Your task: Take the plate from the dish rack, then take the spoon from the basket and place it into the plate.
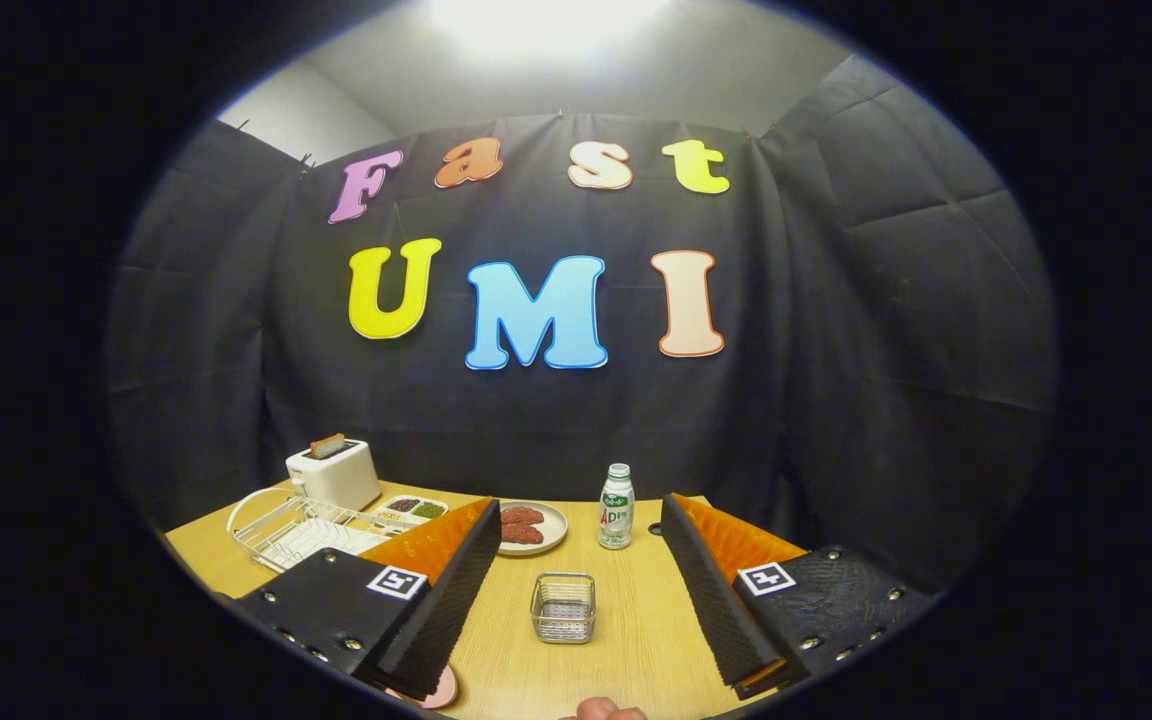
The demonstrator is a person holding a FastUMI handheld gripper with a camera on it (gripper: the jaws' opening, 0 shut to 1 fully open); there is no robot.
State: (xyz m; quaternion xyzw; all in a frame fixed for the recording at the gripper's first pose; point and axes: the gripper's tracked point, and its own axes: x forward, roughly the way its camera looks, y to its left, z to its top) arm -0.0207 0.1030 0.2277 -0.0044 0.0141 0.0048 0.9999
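While the gripper (581, 520) hangs above the wooden worktop (636, 640), the gripper view has its two fingers spread wide, released, with nothing between them but air. Small wire basket (563, 607) stands on the worktop below the gap between the fingers, touching neither; whether a spoon lies in it I cannot tell through the mesh. White wire dish rack (296, 530) sits off beyond the left finger, near a toaster (334, 472); no plate stands out clearly in it. A pinkish round rim (439, 690) peeks from under the near end of the left finger, possibly the task's plate, mostly hidden. Farther ahead: a dish of red food (531, 527), a compartment tray (414, 510), a small bottle (616, 507). A fingertip (601, 711) shows at the near edge. Judgement: with the basket centred ahead, the spoon stage looks in hand, yet the scene fits equally a spoon waiting in the basket or one already resting on that hidden plate. Any grasp in the basket calls for a narrow, straight descent inside its walls.
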